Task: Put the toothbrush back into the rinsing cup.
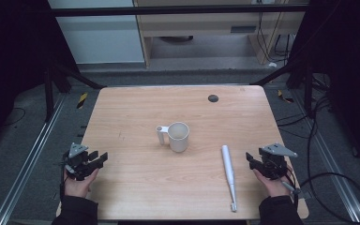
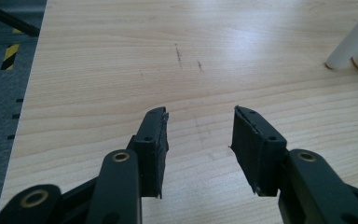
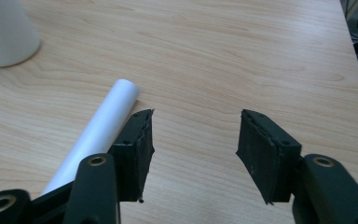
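Both the left gripper [image 1: 102, 158] and the right gripper [image 1: 250, 159] are hovering open and empty over the tabletop [image 1: 136, 112], flanking a white cup [image 1: 178, 136] and a white toothbrush [image 1: 228, 174].

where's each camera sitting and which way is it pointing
High view: above the person's side, looking forward and down on the table; both hands, left gripper, right gripper.
Left gripper view: rides that gripper, looking along its open fingers.
Right gripper view: same, beside the toothbrush.
All three views share the white cup.
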